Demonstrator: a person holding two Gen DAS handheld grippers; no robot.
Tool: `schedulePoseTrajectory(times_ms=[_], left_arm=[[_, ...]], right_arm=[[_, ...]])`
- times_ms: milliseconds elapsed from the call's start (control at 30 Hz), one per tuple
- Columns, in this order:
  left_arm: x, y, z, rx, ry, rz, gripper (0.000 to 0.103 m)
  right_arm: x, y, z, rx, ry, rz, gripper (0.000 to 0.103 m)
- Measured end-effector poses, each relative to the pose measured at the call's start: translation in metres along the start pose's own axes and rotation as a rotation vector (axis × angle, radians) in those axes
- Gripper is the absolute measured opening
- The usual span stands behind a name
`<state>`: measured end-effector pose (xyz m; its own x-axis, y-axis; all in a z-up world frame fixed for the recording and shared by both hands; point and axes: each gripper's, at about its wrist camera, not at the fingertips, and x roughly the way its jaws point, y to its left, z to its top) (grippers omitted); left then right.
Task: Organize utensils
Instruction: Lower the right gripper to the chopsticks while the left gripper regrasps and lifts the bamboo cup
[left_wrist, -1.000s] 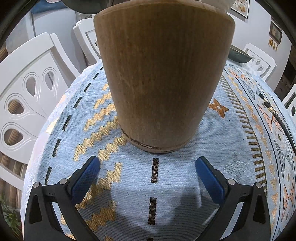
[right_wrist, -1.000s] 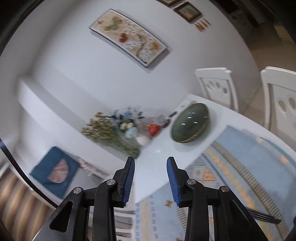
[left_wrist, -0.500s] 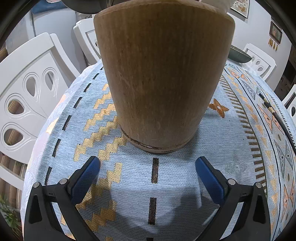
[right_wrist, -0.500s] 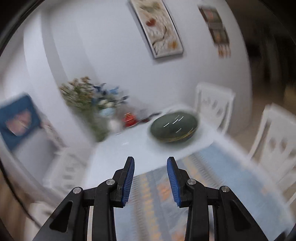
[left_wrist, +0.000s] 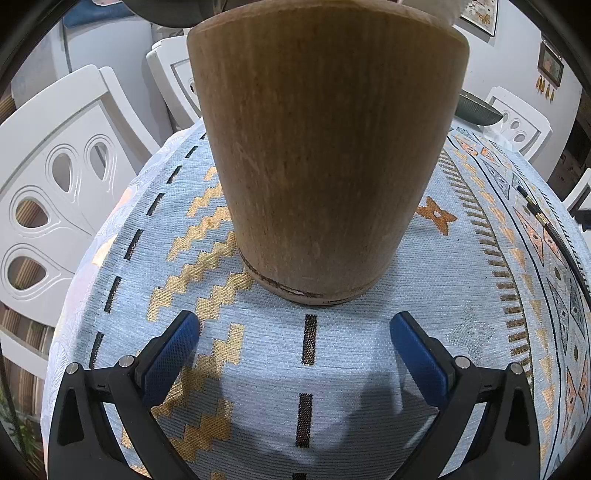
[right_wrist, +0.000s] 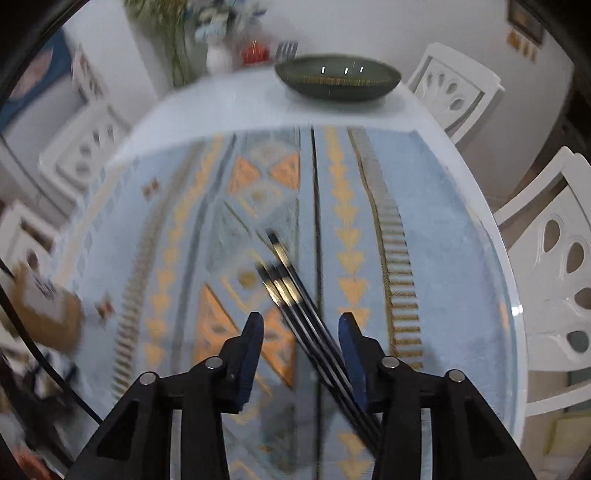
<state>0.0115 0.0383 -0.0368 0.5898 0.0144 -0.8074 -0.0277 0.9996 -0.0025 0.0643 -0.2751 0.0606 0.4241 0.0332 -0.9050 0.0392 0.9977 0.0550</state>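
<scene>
Reaching for the utensils (right_wrist: 295, 295), a bundle of thin dark sticks with gold bands, lying on the patterned tablecloth (right_wrist: 436, 229) from mid-frame toward the lower right in the right wrist view. To grab cleanly: line the fingers square across the bundle rather than along it, centre the sticks in the gap, settle down until the pads flank them, then close on all together so none rolls free. Best to pinch near the middle, for balance on the lift toward the wooden cup (left_wrist: 325, 147).

Right gripper (right_wrist: 301, 325): jaws opening, partly spread, empty; sticks running under the gap and passing close by the right-hand pad, no pinch visible, contact hard to judge through the blur. Left gripper (left_wrist: 295, 325): spread wide at the bottom of its frame, holding nothing, just short of the cup's base, the cup standing upright on the cloth and filling the upper centre. Green bowl (right_wrist: 338, 79) at the top of the right view.
</scene>
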Motion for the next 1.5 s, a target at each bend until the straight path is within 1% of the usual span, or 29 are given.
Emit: schedulePoseTrajectory(times_ms=[100,167,267,400,600,800,1000,1233,1300,1333,1400,1433,1467,1500], left_arm=[[0.000,0.000,0.000,0.000,0.000,0.000,0.103],[0.000,0.000,0.000,0.000,0.000,0.001,0.103],[0.000,-0.001,0.000,0.000,0.000,0.001,0.103],[-0.001,0.003,-0.001,-0.001,0.001,-0.001,0.103],[-0.001,0.004,-0.001,-0.004,0.001,-0.005,0.103],[-0.001,0.004,-0.001,-0.004,0.001,-0.004,0.103],[-0.001,0.004,-0.001,-0.003,0.002,-0.003,0.103],[0.000,0.005,0.005,-0.004,0.028,-0.002,0.103],[-0.003,0.005,0.009,0.024,0.007,0.006,0.103],[-0.006,0.004,0.012,0.042,-0.025,0.024,0.102],[-0.017,0.002,0.017,0.068,-0.125,0.044,0.102],[-0.019,0.003,0.019,0.065,-0.145,0.043,0.102],[-0.018,0.005,0.022,0.050,-0.144,0.025,0.102],[-0.016,0.007,0.023,0.032,-0.133,0.007,0.102]], right_arm=[[0.007,-0.003,0.000,0.039,0.029,0.010,0.040],[0.009,0.000,0.003,0.057,0.029,0.018,0.040],[0.006,0.007,0.001,0.051,0.018,0.010,0.040],[0.010,0.017,-0.005,0.052,0.049,0.001,0.040],[0.018,0.018,-0.013,0.101,0.081,-0.008,0.040],[0.025,0.025,-0.015,0.084,0.102,-0.029,0.040],[0.020,0.027,-0.013,0.064,0.075,-0.056,0.040],[0.006,0.001,0.001,0.085,0.022,-0.088,0.040],[0.005,-0.009,0.007,0.093,0.020,-0.080,0.040],[0.006,-0.015,0.011,0.092,0.022,-0.074,0.040],[0.011,-0.027,0.020,0.094,0.036,-0.062,0.040],[0.014,-0.030,0.023,0.092,0.049,-0.050,0.040],[0.017,-0.032,0.027,0.083,0.063,-0.029,0.039],[0.021,-0.030,0.032,0.062,0.076,0.009,0.035]])
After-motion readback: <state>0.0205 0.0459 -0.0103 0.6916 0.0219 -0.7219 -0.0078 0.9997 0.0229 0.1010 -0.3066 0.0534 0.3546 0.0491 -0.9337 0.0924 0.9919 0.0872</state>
